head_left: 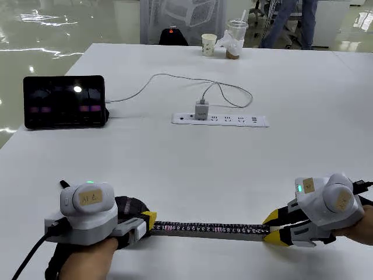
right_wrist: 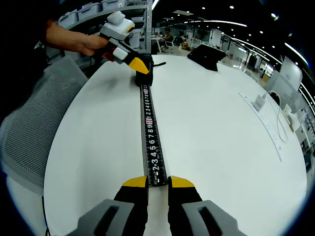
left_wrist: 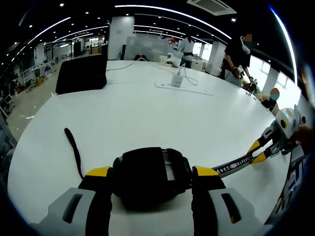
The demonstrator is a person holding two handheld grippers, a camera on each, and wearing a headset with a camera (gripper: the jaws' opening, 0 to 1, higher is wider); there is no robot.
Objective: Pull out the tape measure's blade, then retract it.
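- A dark tablet [head_left: 64, 109] stands propped on the left of the white counter [head_left: 175, 169].
- A power strip [head_left: 220, 119] lies mid-counter with a charger [head_left: 201, 109] plugged in; its cable [head_left: 157, 79] curves toward the tablet.
- A paper cup [head_left: 209, 44] and a clear plastic cup [head_left: 236, 32] stand at the far edge.

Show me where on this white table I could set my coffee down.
The widest bare patch of table lies between the power strip and the blade. Right of the strip is bare. Crowded: tablet and cable at left, cups at the far edge, the near edge, where the left gripper holds the tape measure and the right gripper its blade.
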